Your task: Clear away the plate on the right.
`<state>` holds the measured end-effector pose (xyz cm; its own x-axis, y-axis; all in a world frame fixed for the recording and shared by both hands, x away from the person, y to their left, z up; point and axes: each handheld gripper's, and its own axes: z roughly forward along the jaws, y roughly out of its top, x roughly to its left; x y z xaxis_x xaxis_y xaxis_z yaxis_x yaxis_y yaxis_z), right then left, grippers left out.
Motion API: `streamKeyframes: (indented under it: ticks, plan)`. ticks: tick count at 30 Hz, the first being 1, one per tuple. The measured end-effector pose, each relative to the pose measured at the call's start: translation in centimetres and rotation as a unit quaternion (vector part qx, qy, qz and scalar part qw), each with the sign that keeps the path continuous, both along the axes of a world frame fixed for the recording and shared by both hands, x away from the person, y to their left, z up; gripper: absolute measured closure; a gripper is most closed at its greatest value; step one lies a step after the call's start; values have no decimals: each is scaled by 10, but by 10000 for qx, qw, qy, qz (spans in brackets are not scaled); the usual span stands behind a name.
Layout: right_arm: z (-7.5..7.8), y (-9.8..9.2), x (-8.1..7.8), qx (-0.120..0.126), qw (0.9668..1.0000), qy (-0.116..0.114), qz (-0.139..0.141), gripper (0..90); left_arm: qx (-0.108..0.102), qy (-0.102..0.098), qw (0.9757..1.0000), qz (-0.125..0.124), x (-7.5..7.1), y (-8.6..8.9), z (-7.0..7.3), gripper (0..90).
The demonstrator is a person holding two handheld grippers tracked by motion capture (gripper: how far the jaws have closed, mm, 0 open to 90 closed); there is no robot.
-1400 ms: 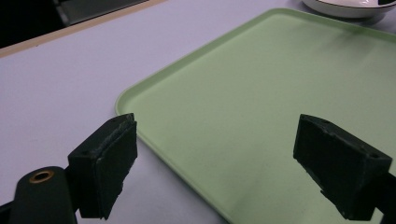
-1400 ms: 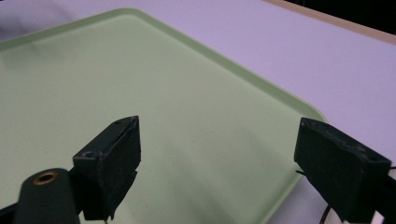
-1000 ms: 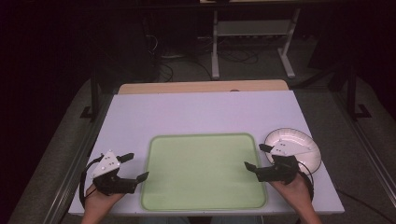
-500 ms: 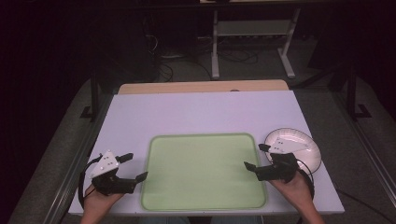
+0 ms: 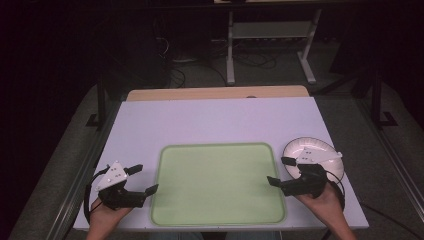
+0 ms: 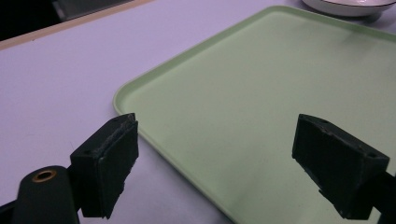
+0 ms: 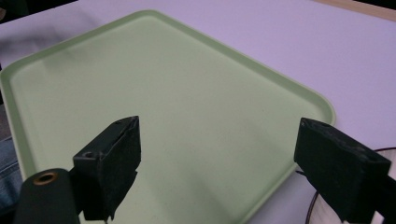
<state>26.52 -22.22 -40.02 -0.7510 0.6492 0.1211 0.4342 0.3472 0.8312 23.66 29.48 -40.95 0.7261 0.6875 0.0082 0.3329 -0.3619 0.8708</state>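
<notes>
A pale green tray [image 5: 218, 183] lies flat near the front of the white table [image 5: 215, 122]. My left gripper [image 5: 143, 179] rests just off the tray's left edge, jaws wide apart and holding nothing. My right gripper [image 5: 281, 170] sits at the tray's right edge, also open and holding nothing. A white bowl [image 5: 317, 156] stands just behind the right gripper, off the tray's right side. In the left gripper view the tray's corner [image 6: 122, 95] lies between the jaws and the bowl [image 6: 346, 5] shows at the top. The right gripper view looks across the tray [image 7: 177, 112].
A wooden strip [image 5: 215, 93] runs along the table's far edge. Beyond it stand a metal stand [image 5: 270, 35] and cables on a dark floor. The table's far half is bare white surface.
</notes>
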Motion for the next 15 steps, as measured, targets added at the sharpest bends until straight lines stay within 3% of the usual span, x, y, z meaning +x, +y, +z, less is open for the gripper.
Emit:
streamKeyframes:
  ticks: [15]
  plan:
    - [9,-25,-7,-94,9999,-5,-123,148,8,19,10000,-27,0,0,0,143]
